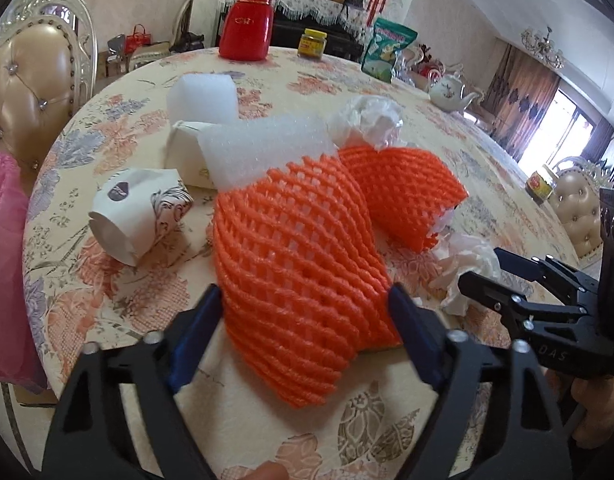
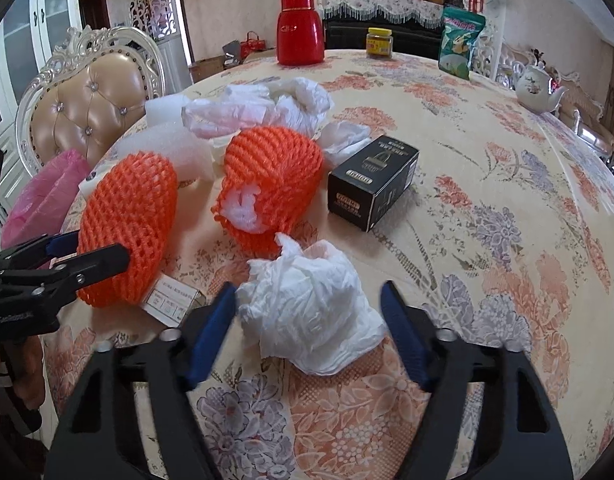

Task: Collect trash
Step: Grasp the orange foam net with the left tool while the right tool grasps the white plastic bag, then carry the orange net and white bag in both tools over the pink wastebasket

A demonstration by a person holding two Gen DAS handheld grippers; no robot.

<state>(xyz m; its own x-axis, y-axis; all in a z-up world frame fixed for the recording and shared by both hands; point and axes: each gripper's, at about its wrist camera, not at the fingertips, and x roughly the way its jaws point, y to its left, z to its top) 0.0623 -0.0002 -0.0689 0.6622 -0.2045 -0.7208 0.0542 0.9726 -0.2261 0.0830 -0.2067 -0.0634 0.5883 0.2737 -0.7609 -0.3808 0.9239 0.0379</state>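
An orange foam fruit net [image 1: 299, 264] lies on the flowered table between the open jaws of my left gripper [image 1: 307, 312]; the pads touch or nearly touch its sides. It also shows in the right wrist view [image 2: 127, 216]. A second orange net [image 1: 403, 196] with white foam inside lies just beyond, also in the right wrist view [image 2: 271, 184]. My right gripper [image 2: 309, 312] is open around a crumpled white tissue [image 2: 311, 308], seen in the left wrist view [image 1: 467, 264] with the right gripper [image 1: 483, 268].
Other items on the table: a paper cup on its side [image 1: 139, 216], white foam pieces [image 1: 203, 92], crumpled plastic bags [image 2: 267, 104], a black box [image 2: 375, 180]. A pink bag [image 1: 7, 272] hangs at the left edge. A red thermos [image 2: 299, 28], jar [image 2: 379, 42] and teapot [image 2: 539, 88] stand farther back.
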